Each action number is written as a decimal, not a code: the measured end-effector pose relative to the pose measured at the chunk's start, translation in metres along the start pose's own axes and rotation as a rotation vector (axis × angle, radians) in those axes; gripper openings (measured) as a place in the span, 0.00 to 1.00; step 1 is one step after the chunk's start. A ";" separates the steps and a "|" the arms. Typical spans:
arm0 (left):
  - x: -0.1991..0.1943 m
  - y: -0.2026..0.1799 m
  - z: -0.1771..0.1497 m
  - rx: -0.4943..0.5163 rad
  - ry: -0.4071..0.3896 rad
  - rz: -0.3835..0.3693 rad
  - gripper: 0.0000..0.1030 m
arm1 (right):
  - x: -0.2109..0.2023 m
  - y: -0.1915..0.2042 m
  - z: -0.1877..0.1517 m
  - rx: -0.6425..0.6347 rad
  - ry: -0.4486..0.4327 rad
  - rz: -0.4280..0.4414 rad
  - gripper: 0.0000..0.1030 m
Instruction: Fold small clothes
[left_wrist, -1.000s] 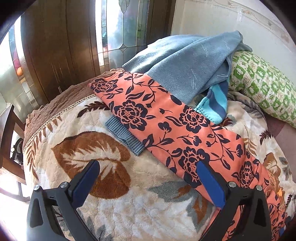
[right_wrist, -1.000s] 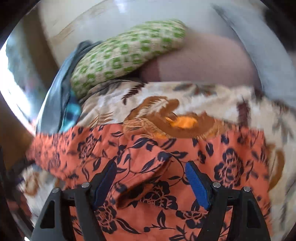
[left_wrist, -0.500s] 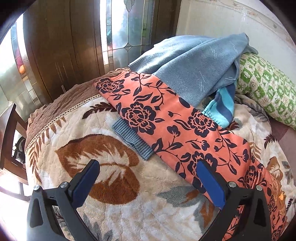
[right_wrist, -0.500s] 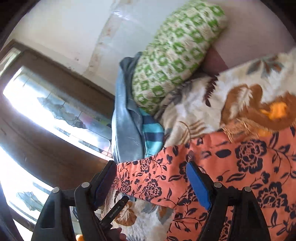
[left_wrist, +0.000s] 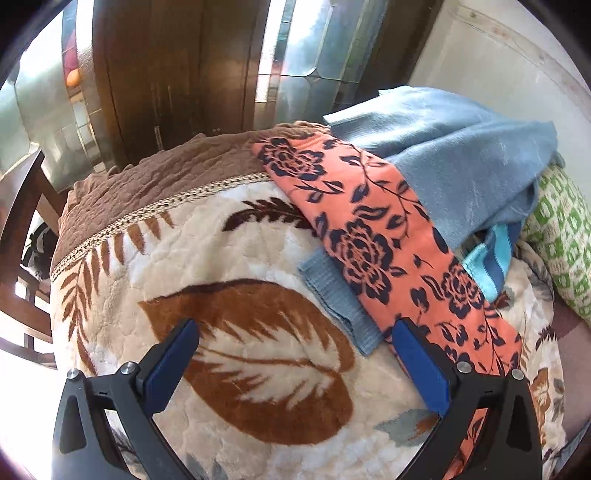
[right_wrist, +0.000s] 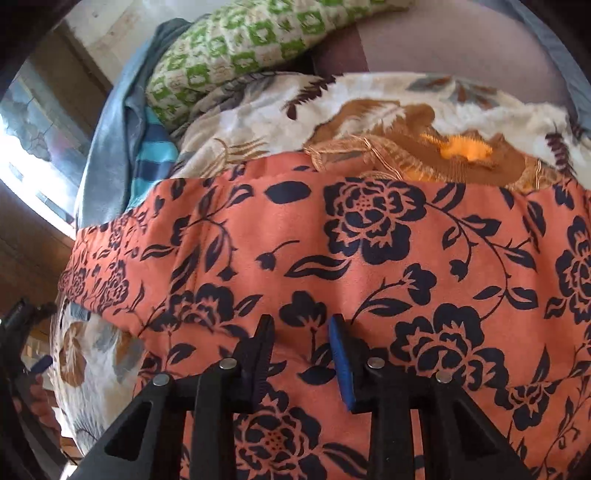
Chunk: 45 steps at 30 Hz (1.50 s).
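An orange garment with dark blue flowers (left_wrist: 373, 236) lies stretched across the leaf-patterned blanket (left_wrist: 229, 280). It fills the right wrist view (right_wrist: 369, 258). My left gripper (left_wrist: 295, 354) is wide open and empty above the blanket, its right finger (left_wrist: 421, 365) at the garment's edge. My right gripper (right_wrist: 301, 339) hovers low over the orange cloth with its jaws narrowed to a small gap. Cloth shows in the gap, and I cannot tell whether it is pinched.
A blue sweater (left_wrist: 461, 158) with a ribbed cuff (left_wrist: 340, 299) and a striped teal piece (left_wrist: 491, 258) lie partly under the orange garment. A green patterned pillow (left_wrist: 561, 236) lies at the right. A wooden door (left_wrist: 166, 74) and chair (left_wrist: 18, 258) stand beyond the bed's edge.
My right gripper has swung back down onto the orange cloth and narrowed its jaws from wide open. My left gripper has drifted left and stayed open.
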<state>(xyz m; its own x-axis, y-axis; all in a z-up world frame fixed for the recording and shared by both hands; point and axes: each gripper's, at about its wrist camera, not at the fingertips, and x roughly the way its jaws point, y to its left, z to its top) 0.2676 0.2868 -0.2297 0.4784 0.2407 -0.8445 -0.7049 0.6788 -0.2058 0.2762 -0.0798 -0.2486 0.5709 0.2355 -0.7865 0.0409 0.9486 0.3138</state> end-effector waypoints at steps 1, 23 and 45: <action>0.001 0.008 0.005 -0.029 -0.010 0.008 1.00 | -0.003 0.003 -0.012 -0.027 -0.020 0.030 0.33; 0.096 0.067 0.124 -0.259 0.261 -0.372 1.00 | 0.005 -0.025 -0.049 0.030 -0.127 0.192 0.46; 0.126 0.055 0.139 -0.278 0.229 -0.656 0.71 | 0.005 -0.028 -0.050 0.059 -0.137 0.225 0.47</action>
<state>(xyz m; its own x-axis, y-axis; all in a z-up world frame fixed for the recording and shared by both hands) 0.3616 0.4507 -0.2785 0.7462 -0.3244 -0.5813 -0.4337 0.4256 -0.7942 0.2368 -0.0946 -0.2885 0.6767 0.4046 -0.6151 -0.0542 0.8606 0.5064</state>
